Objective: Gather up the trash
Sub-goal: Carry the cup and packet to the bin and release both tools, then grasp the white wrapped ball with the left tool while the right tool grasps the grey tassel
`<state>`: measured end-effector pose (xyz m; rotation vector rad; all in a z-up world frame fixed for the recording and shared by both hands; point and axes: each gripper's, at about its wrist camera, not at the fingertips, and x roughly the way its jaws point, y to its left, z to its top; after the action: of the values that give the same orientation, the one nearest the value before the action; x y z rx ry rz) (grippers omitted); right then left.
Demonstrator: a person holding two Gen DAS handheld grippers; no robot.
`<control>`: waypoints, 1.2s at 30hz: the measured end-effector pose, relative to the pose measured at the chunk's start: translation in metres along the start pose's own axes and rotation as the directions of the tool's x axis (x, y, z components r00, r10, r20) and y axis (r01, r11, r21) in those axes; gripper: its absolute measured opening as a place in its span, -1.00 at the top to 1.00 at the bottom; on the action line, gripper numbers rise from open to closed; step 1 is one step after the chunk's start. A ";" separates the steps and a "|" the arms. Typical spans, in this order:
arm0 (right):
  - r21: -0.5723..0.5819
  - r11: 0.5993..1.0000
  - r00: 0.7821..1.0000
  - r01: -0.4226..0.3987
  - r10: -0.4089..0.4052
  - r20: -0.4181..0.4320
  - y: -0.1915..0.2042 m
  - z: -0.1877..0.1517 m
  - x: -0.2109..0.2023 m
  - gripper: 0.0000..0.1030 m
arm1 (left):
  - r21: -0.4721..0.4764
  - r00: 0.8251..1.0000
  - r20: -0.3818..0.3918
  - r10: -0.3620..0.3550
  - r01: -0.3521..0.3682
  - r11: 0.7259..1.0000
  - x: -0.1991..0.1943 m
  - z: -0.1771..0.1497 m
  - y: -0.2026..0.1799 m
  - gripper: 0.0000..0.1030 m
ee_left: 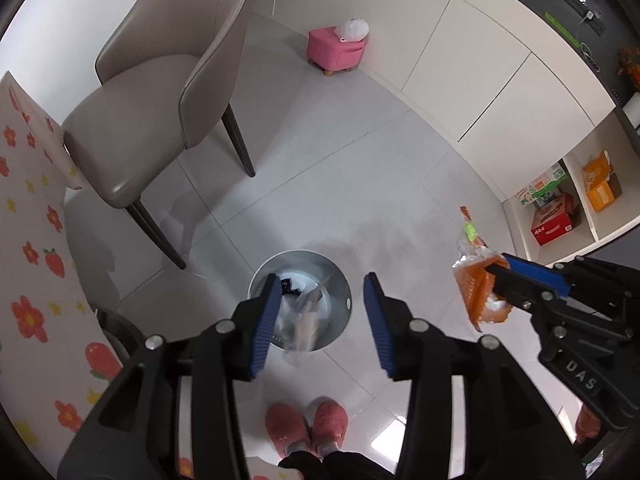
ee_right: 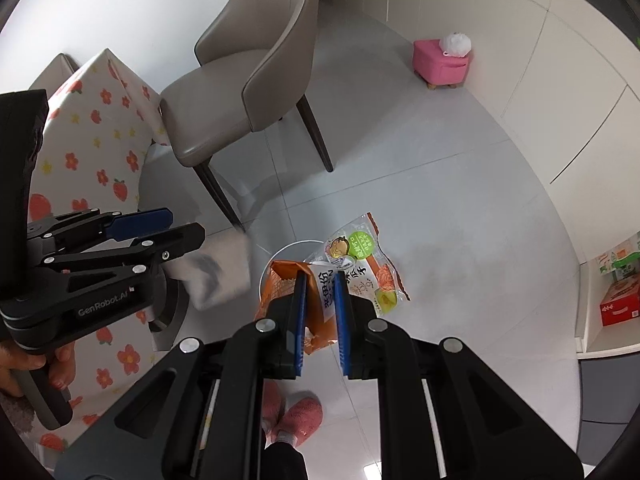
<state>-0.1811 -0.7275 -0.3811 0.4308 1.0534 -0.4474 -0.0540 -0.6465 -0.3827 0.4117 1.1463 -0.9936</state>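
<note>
We hold left gripper point(ee_left: 320, 312) wide, empty, above trash bin point(ee_left: 340, 280); right gripper point(ee_right: 320, 308) clamps orange snack wrapper point(ee_right: 360, 264) beside it.

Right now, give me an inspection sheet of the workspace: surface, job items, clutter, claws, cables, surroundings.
Surface: pale tiled floor, glossy.
Job's things: round metal trash bin on the floor with wrappers inside; a blurred clear wrapper hangs over its mouth below the left claw. Orange snack packets are in the right claw above the bin.
Clutter: pink stool with a white bag on top, by the cabinets.
Grippers: left claw open, pads touch nothing; right claw shut on the packets.
Cables: thin leads and a power strip on the dark counter.
Surroundings: beige chair, flower-print tablecloth, white cabinets, shelf with boxes, person's pink slippers.
</note>
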 end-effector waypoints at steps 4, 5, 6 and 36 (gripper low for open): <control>-0.005 1.000 1.000 -0.014 0.014 -0.012 0.002 0.004 0.018 0.76 | -0.008 1.000 -0.010 -0.007 0.006 1.000 0.012 0.001 0.006 0.13; -0.007 1.000 1.000 -0.017 0.017 -0.016 0.002 0.005 0.023 0.76 | -0.010 1.000 -0.012 -0.008 0.008 1.000 0.013 0.001 0.008 0.13; -0.009 1.000 1.000 -0.022 0.021 -0.021 0.004 0.005 0.028 0.76 | -0.014 1.000 -0.014 -0.006 0.006 1.000 0.013 0.001 0.010 0.13; -0.103 0.993 0.997 -0.058 0.052 -0.064 0.061 0.028 0.038 0.45 | -0.138 0.993 0.022 0.119 -0.115 0.984 -0.065 -0.006 0.066 -0.23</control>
<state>-0.1117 -0.6980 -0.3950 0.3811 1.1167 -0.3295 -0.0072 -0.5782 -0.3407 0.3494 1.1424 -0.8112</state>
